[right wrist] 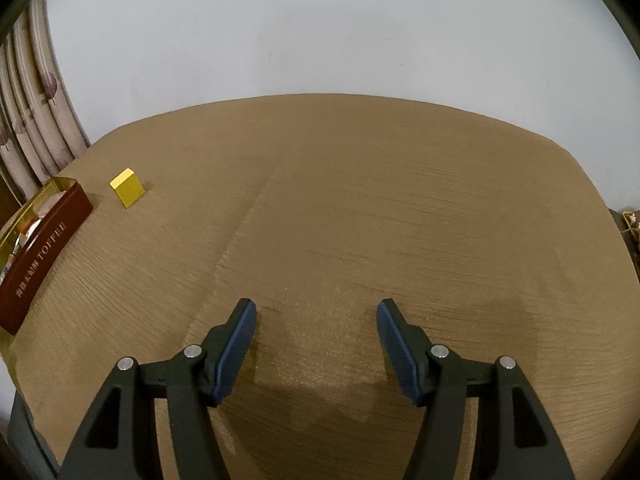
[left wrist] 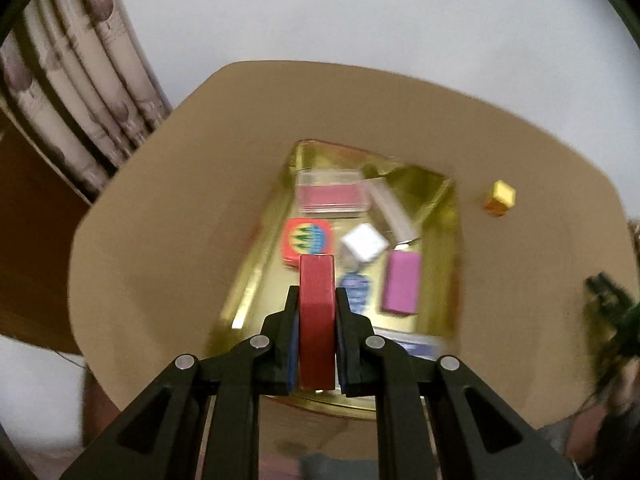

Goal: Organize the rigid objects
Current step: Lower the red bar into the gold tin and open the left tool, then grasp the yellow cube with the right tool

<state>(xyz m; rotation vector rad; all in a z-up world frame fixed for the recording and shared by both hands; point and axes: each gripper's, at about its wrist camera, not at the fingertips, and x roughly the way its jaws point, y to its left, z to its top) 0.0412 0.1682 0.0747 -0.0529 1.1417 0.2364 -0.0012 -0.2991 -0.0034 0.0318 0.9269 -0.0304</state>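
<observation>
At the far left of the left wrist view hangs a patterned curtain (left wrist: 80, 92), with a plain pale wall (left wrist: 360, 12) behind the rounded tan counter (left wrist: 160, 220). Near the middle of the counter sits the gold-lined tin (left wrist: 256, 280), and the left tool (left wrist: 317, 308) hangs over its near end, clenched on a flat red block (left wrist: 317, 320) held on edge between the pads. Already in the tin lie a clear case with a pink card (left wrist: 332, 196), a red tile with a coloured print (left wrist: 308, 240), a white cube (left wrist: 364, 246), a purple block (left wrist: 401, 286) and a blue-printed piece (left wrist: 354, 290); blur hides finer detail. To the right of the tin, apart from it, a yellow cube (left wrist: 500, 198) stands on the counter.

I judge the step in hand to be carrying the red block to the tin; the next move calls for lowering it into a free spot near the tile and letting go without knocking the cube.

In the right wrist view the tin's brown outer wall reads TOFFEE at the far left, the yellow cube just beside its far corner. The right tool (right wrist: 316, 344) is released, empty, over bare wood-grain counter; that cube looks like its likely next pick.
</observation>
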